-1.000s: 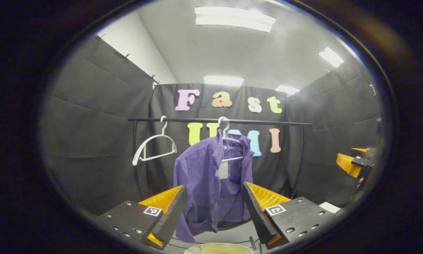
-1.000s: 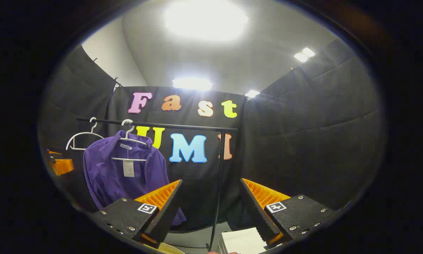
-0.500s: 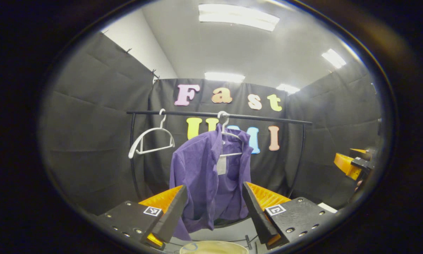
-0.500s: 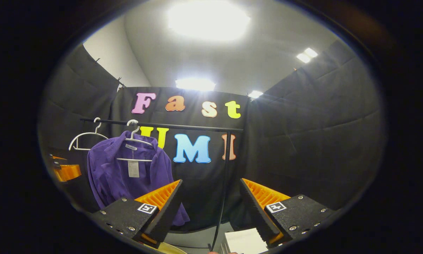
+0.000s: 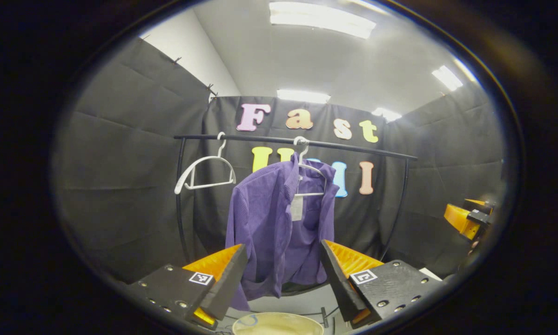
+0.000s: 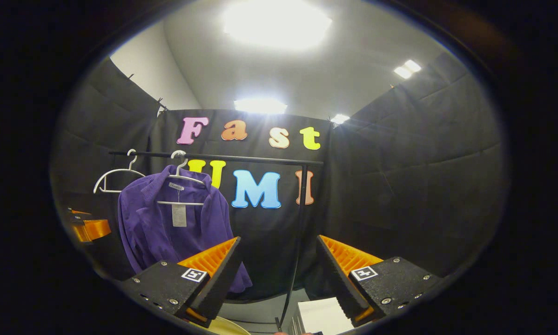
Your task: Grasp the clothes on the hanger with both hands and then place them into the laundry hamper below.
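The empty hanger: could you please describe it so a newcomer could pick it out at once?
Find the black rail across the back wall. Two white hangers hook over it; the empty hanger hangs nearer the rail's curved end post. Unlike its neighbour, which carries the purple garment, it is bare.

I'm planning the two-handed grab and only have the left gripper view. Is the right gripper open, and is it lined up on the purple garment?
Observer: It is open. The right gripper has its fingers wide apart with nothing between them.
Operator: And lined up?
Observer: No. In the right gripper view the rack's right post runs up between the fingers. The purple garment hangs off to the left, its lower part behind the left finger.
Operator: Anything low down on that side?
Observer: A white boxy thing lies at the bottom edge beside the post's foot. I cannot tell what it is.
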Demonstrator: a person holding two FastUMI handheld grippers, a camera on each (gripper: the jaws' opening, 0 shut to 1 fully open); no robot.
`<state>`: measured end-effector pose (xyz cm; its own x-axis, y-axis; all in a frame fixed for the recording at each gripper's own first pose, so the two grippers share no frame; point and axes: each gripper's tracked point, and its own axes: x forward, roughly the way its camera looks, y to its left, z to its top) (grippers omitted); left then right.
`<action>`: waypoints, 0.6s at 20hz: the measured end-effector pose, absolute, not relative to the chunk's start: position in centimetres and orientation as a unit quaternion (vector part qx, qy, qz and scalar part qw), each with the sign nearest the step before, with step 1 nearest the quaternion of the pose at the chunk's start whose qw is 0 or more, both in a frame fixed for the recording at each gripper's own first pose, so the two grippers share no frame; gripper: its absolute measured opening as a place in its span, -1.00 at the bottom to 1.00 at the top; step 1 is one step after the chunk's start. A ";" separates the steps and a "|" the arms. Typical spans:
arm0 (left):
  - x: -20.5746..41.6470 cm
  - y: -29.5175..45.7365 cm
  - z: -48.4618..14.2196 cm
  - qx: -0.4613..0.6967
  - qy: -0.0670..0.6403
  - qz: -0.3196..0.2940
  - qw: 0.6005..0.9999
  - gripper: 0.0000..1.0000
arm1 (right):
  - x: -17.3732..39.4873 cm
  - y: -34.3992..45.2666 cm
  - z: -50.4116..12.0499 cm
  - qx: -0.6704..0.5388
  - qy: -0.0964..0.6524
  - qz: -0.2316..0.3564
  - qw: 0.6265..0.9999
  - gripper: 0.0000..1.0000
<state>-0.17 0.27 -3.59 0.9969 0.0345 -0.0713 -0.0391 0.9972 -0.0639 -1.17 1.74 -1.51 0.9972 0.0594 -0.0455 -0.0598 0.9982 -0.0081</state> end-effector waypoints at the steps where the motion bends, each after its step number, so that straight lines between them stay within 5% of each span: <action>1: -0.3 0.2 -3.7 -0.032 0.036 0.020 0.999 0.70 | -1.1 2.0 -1.7 -0.005 0.024 0.034 0.999 0.92; 12: -0.4 1.0 -1.7 -0.055 0.041 0.031 0.997 0.70 | 0.6 8.3 -2.6 0.005 0.070 0.119 0.990 0.92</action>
